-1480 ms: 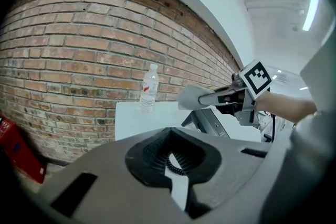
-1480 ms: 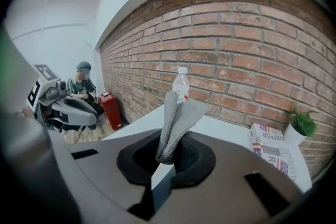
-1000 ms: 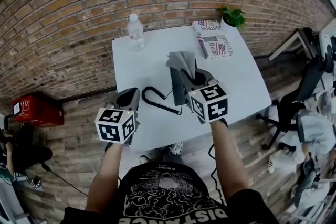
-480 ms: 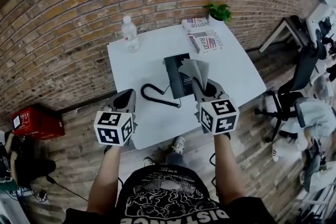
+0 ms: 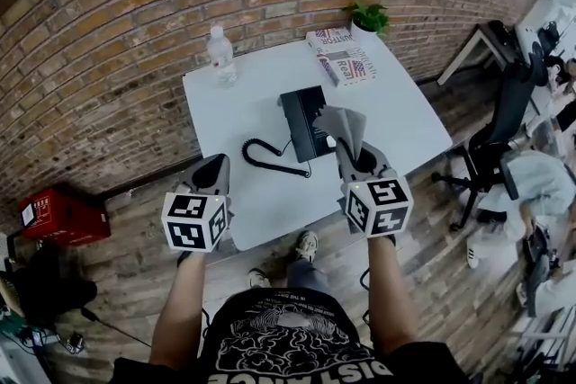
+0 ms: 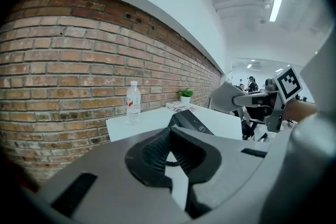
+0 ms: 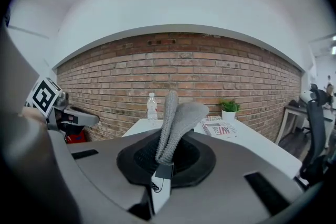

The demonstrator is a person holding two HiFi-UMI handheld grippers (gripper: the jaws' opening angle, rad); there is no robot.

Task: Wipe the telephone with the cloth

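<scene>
Near the tabletop's centre sits the black desk telephone. Right gripper jaws clamp the grey knitted cloth just beside it; left gripper jaws are closed and empty. Wiping apparently remains.

Table, left part: bare white top, open from the near edge up to the bottle.
Back left: water bottle, upright.
Centre: telephone; coiled cord loops across the near left approach.
Back right: papers, potted plant at the corner.
Right of telephone: bare strip; right gripper clamps the cloth over it.
Far side: brick wall.
</scene>
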